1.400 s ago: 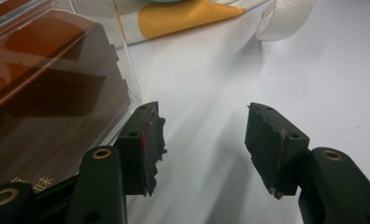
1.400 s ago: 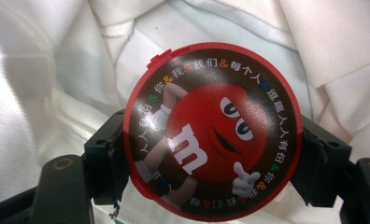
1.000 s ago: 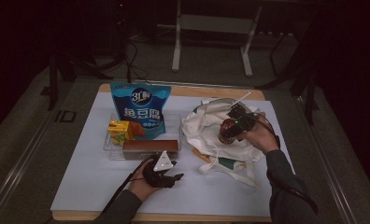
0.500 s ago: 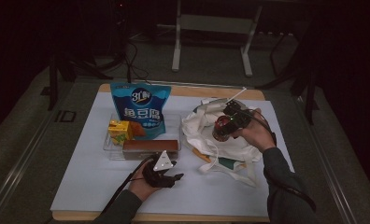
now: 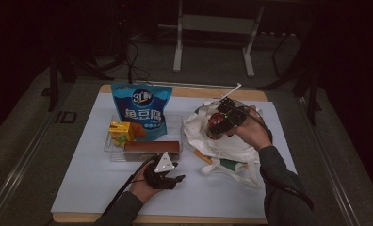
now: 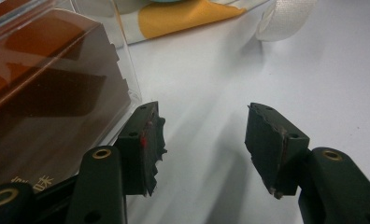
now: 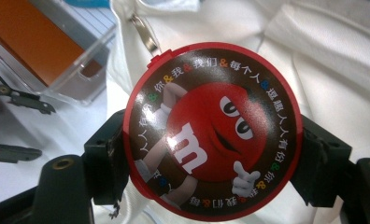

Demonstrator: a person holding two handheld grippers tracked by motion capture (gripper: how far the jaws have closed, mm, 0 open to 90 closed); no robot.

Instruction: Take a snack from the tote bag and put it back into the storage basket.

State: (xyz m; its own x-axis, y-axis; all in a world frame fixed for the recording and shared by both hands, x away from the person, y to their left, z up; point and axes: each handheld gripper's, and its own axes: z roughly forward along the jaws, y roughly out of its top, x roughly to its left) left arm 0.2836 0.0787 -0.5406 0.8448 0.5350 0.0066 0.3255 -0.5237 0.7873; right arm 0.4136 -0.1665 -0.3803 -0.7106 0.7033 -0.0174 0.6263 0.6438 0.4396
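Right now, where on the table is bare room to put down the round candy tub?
Bare white mat lies left of the left gripper, and between clear tray and cloth bag. Crowded: tray, bag, blue snack bag.

Candy tub lid (image 7: 211, 128): glossy red plastic, printed label catching glare. Bag (image 7: 314, 56) under it: soft white cloth, creased, matt. Clear box (image 6: 57, 93): smooth transparent plastic. Left gripper (image 6: 202, 144) pads: matt black, ragged edges. Snack pouch (image 5: 142, 110): shiny blue film. Table (image 5: 95, 183): matt white sheet.
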